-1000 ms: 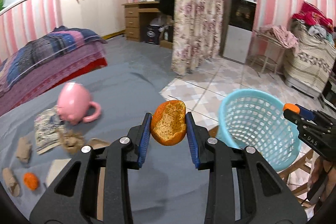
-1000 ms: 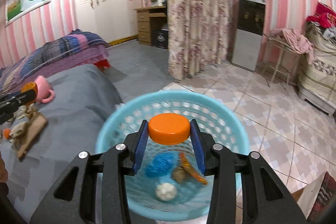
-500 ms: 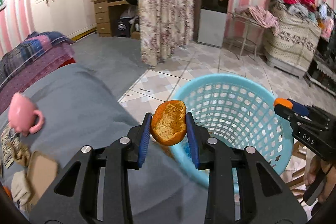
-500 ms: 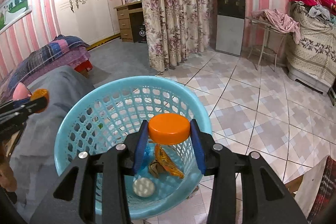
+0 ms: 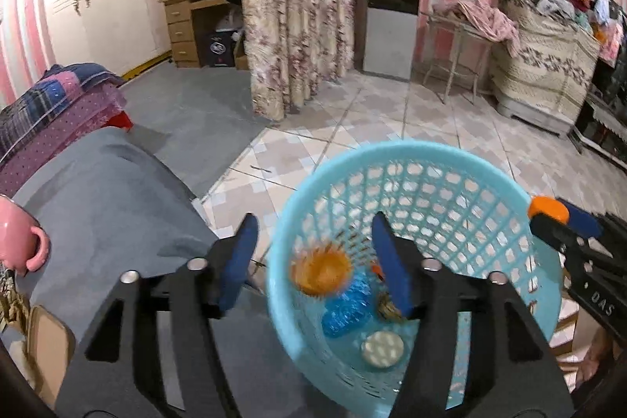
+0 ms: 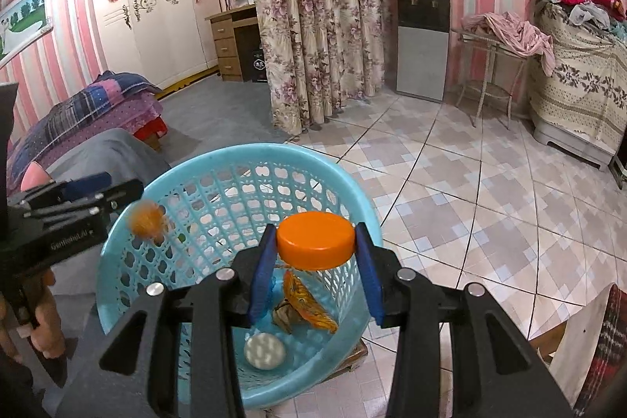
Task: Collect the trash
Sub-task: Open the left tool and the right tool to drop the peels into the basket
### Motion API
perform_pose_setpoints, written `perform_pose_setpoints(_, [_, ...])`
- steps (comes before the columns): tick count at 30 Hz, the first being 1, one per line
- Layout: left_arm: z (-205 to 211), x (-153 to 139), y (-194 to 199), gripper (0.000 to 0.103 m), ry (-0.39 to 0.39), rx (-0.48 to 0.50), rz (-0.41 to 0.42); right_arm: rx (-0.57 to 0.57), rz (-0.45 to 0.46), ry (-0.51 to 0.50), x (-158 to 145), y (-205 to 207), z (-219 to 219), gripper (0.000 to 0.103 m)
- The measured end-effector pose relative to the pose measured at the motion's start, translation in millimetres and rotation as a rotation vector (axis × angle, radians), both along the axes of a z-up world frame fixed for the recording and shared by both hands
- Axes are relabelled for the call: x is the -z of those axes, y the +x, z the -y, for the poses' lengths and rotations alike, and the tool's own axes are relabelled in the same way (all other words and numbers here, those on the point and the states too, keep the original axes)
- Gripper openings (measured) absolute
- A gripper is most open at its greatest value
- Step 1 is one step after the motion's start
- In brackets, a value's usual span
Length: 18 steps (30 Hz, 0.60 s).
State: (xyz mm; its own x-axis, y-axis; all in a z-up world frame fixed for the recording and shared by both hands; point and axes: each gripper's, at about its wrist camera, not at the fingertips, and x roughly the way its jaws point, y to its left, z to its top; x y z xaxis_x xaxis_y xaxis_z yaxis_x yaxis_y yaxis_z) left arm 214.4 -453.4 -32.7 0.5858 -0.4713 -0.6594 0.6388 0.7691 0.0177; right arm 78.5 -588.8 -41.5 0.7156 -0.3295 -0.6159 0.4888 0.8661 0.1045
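Left gripper (image 5: 313, 257) jaws wide apart over basket (image 5: 411, 151); blurred orange peel (image 5: 321, 271), probably mid-air, between its fingers inside the rim. Right gripper (image 6: 315, 261) clamped on orange cap (image 6: 315, 241) above basket, trash below.

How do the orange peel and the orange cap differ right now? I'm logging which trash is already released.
The orange peel is free and blurred, in the air inside the blue basket between the open left gripper; the orange cap sits sharp, clamped in the right gripper. The peel looks rough and irregular, the cap smooth and round. Both are orange and over the basket.
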Motion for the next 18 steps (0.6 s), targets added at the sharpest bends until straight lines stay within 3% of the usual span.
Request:
perform_pose_setpoints(9, [-53.2,-31.4,4.2,0.086,-0.053,-0.134,0.076,-0.006,0.01,-0.025,2.7,11.6,-16.3,0.04])
perform_pose_setpoints(18, [-113.3,-48.5,-3.3,0.09,-0.082,-0.236,0.101,-0.001,0.017,-0.025,4.9,24.1,-29.9,0.042])
